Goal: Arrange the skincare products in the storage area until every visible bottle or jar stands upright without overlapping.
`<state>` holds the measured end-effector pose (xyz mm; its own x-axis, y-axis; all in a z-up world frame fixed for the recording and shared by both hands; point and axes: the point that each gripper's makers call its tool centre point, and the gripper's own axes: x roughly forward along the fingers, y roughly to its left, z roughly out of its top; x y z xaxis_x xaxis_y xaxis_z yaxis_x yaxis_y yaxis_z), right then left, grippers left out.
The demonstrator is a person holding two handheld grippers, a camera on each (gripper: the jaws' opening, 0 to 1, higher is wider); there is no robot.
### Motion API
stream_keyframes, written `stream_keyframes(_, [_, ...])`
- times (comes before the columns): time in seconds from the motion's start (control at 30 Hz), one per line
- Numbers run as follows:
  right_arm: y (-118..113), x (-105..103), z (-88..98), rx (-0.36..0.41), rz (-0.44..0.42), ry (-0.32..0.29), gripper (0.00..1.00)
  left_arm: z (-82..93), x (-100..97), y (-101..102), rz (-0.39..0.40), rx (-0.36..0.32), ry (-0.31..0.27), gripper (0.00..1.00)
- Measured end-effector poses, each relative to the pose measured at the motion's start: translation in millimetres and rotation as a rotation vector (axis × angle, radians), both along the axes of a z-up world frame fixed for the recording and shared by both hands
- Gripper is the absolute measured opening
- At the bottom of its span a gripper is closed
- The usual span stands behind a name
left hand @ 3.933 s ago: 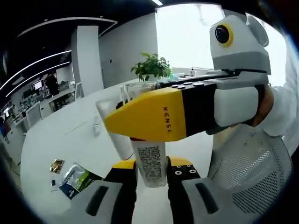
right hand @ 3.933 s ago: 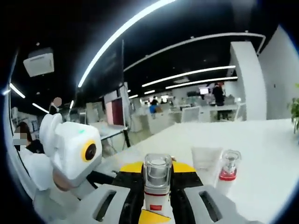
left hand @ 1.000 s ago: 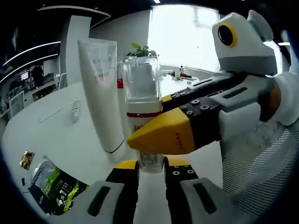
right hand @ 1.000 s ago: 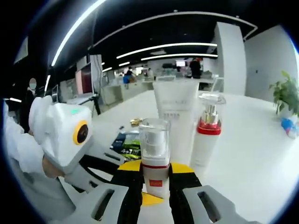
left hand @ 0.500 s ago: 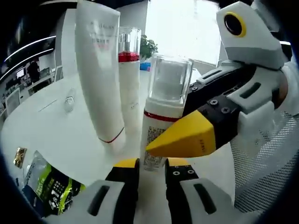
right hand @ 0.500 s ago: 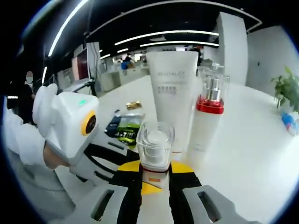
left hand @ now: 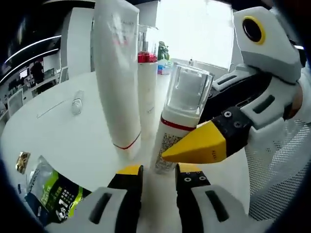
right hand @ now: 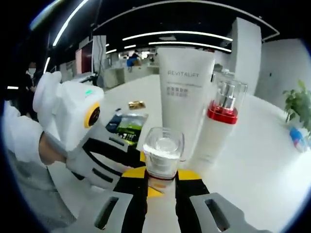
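Observation:
A small white bottle (left hand: 181, 114) with a clear cap and red band leans slightly just above or on the white table; I cannot tell whether it touches. My right gripper (right hand: 162, 174) is shut on this bottle (right hand: 163, 153), and its yellow finger (left hand: 199, 143) crosses the left gripper view from the right. My left gripper (left hand: 160, 170) sits at the bottle's foot, jaws open with a gap on the left side. Close behind stand a tall white tube (left hand: 119, 73) (right hand: 184, 97) and a pump bottle with a red collar (left hand: 147, 87) (right hand: 216, 131), both upright.
A green sachet (left hand: 53, 194) (right hand: 124, 128) and a small gold packet (left hand: 20, 162) (right hand: 136, 104) lie on the table (left hand: 63, 136). A mesh chair (left hand: 277, 179) stands beside it. A plant (right hand: 296, 102) is at the far side.
Both grippers have carried the small bottle down beside the tube and pump bottle. In the last half second my left jaws have spread a little at its foot.

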<state>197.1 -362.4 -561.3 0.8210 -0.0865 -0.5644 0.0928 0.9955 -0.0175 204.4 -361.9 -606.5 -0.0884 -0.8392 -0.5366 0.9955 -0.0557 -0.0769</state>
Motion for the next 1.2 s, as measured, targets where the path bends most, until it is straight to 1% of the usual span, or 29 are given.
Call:
stream_keyframes(0.13, [0.8, 2.3, -0.5, 0.004, 0.002, -0.001, 0.13, -0.8, 3.0, 2.0, 0.024, 0.004, 0.002, 0.25])
stream_keyframes(0.23, [-0.5, 3.9, -0.8, -0.004, -0.001, -0.002, 0.13, -0.4, 4.1, 0.9, 0.027, 0.002, -0.018, 0.22])
stream_keyframes(0.33, [-7.7, 5.3, -0.6, -0.028, -0.016, 0.001, 0.13, 1.3, 3.1, 0.1, 0.023, -0.002, -0.024, 0.17])
stream_keyframes(0.43, [-12.2, 8.6, -0.2, -0.013, -0.030, 0.000, 0.13, 4.1, 1.6, -1.3, 0.022, -0.011, -0.016, 0.13])
stream_keyframes(0.63, [-9.7, 13.0, 0.1, -0.021, -0.030, -0.008, 0.14, 6.2, 3.2, -2.6, 0.032, -0.019, -0.015, 0.14])
stream_keyframes(0.7, [-10.6, 14.3, 0.4, -0.005, -0.041, -0.016, 0.14, 6.0, 3.8, -2.4, 0.034, -0.019, -0.012, 0.14])
stream_keyframes(0.87, [-11.6, 15.4, -0.2, 0.007, -0.037, -0.019, 0.15, 6.3, 4.3, -2.8, 0.028, -0.019, -0.027, 0.14])
stream_keyframes(0.9, [-11.2, 15.5, -1.4, 0.013, -0.036, -0.017, 0.15, 6.1, 4.8, -2.7, 0.029, -0.019, -0.023, 0.14])
stream_keyframes(0.93, [-10.3, 14.5, -5.2, 0.022, -0.033, -0.003, 0.18, 6.4, 4.7, -2.8, 0.030, -0.021, -0.017, 0.13])
stream_keyframes(1.0, [-7.7, 12.5, -10.1, 0.037, -0.033, 0.004, 0.24, 6.9, 5.6, -3.2, 0.033, -0.024, -0.020, 0.13])
stream_keyframes(1.07, [-7.4, 11.7, -8.9, 0.036, -0.037, 0.000, 0.21, 7.5, 5.8, -2.1, 0.032, -0.024, -0.023, 0.12])
stream_keyframes(1.2, [-9.4, 11.8, -8.6, 0.041, -0.044, 0.000, 0.19, 7.6, 6.7, -2.7, 0.031, -0.025, -0.024, 0.12])
